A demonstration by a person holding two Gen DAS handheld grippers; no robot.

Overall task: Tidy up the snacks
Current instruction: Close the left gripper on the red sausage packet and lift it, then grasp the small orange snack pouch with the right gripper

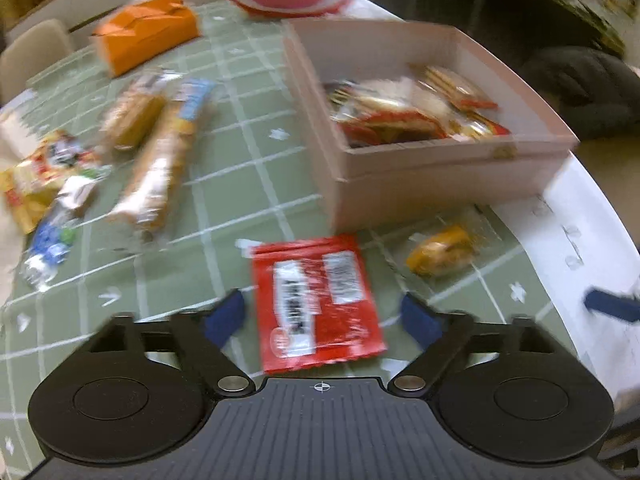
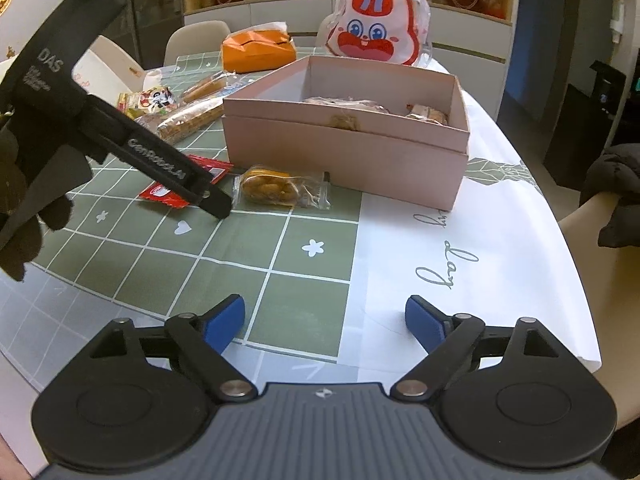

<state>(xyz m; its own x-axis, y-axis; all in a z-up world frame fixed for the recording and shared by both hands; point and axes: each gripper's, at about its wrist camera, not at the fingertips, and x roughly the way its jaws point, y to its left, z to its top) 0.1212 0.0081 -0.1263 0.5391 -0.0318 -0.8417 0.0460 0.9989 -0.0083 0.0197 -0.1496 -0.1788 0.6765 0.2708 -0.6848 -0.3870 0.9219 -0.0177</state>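
A pink open box [image 1: 440,160] with several wrapped snacks inside stands on the table; it also shows in the right wrist view [image 2: 344,156]. A red snack packet [image 1: 316,304] lies flat in front of it, between the open fingers of my left gripper [image 1: 322,312], just above it. A yellow wrapped pastry [image 1: 440,254] lies to its right, also in the right wrist view [image 2: 276,190]. My right gripper [image 2: 324,320] is open and empty over the table's near side. The left gripper's finger [image 2: 180,172] hangs over the red packet [image 2: 176,190].
Long biscuit packs [image 1: 160,172], a yellow-red bag [image 1: 40,176] and a blue-white packet [image 1: 50,244] lie at left. An orange pack [image 1: 144,36] and a rabbit-face bag [image 2: 376,28] stand at the back. The table edge [image 2: 560,240] curves at right. Chairs stand behind.
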